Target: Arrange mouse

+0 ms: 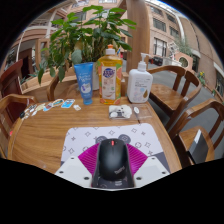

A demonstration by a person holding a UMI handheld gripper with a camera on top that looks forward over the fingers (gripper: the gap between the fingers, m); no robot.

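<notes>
The black mouse [112, 160] sits right between the gripper's [112, 172] two fingers, resting on a white patterned mat [85, 140] on the wooden table [40, 135]. The pink pads [88, 158] flank the mouse at left and right, close against its sides; whether both actually press on it cannot be told from here. The fingers stand at a middling spread, about the mouse's width.

Moving outward: beyond the mat, a small white-and-dark object [121, 112] lies on the table, too small to identify. Far left of it, a few small packets [52, 105] are scattered on the wood. Further back stand three containers in a row: a blue tube [85, 82] at left, a yellow bottle [109, 76] with an orange-and-green label in the middle, and a white pump bottle [140, 83] at right. Their labels carry print, but none of it is legible. Behind them rises a leafy green plant [85, 30]. Wooden chairs [180, 85] stand at the table's right side, another at far left.
</notes>
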